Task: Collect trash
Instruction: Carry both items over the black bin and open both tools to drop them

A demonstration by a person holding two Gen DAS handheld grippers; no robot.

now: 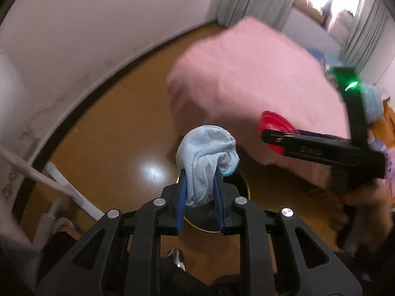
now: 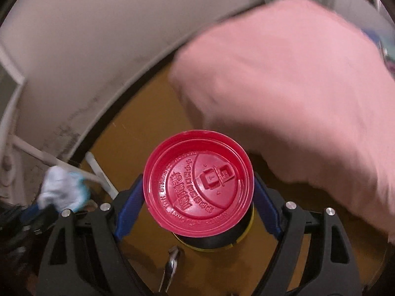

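**Observer A:** Tongs status, left side: the left tongs (image 1: 200,192) are clenched on a crumpled light-blue cloth (image 1: 206,153), which bulges out above the blue pads. Can you confirm the right side?

**Observer B:** Confirmed. The right tongs (image 2: 197,197) stand wide and grip a cup by its sides. Its red lid (image 2: 198,185) faces the wrist camera, and a black body with a yellow band shows beneath it. Both pads appear to bear on the cup.

**Observer A:** Then both items are held clear of the wooden floor (image 1: 118,128), near the pink bedding (image 1: 246,79). Judged step: transport. Pickup looks complete for these two pieces.

**Observer B:** Agreed. Both views are blurred, which suits tongs in transit. A dark round opening with a yellow rim (image 1: 244,185) shows below the left tongs. It could be a bin, but I cannot tell.

**Observer A:** Next move, as a judgement: bring each pair of tongs over the receptacle and release one item at a time.

**Observer B:** Note: the cloth hangs loosely and may catch on the pads at release. The cup is rigid and should drop cleanly.
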